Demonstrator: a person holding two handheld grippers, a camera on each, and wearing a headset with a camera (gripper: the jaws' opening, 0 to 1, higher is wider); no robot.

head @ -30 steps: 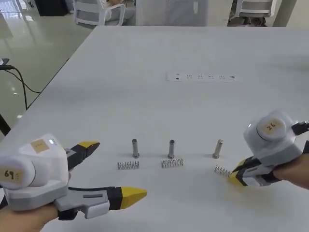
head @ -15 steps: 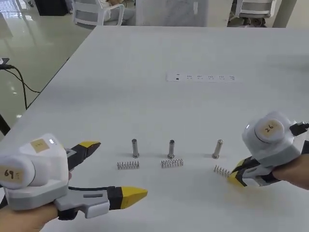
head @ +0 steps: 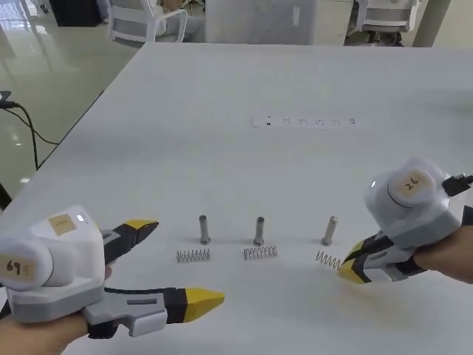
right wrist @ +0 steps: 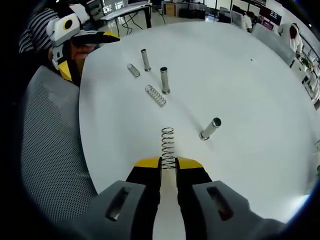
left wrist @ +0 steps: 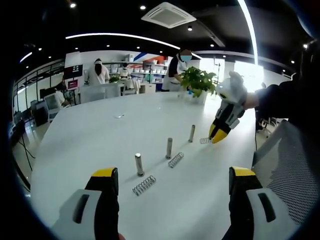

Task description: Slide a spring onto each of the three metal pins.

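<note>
At the white table (head: 222, 148), the right gripper (head: 347, 270) pinches one end of a spring (head: 326, 259), leaving its other end free, apparently for threading onto the upright pin (head: 329, 230) just beside it at 12 o'clock, while the left gripper (head: 181, 261) hovers at 7 o'clock, jaws spread

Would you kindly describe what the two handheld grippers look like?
Both grippers have pale grey bodies, black jaws and yellow tips. The left gripper bears a round sticker reading 69 and a tan label on top. The right gripper bears a round tan sticker reading 26, with a dark cable at its rear.
</note>
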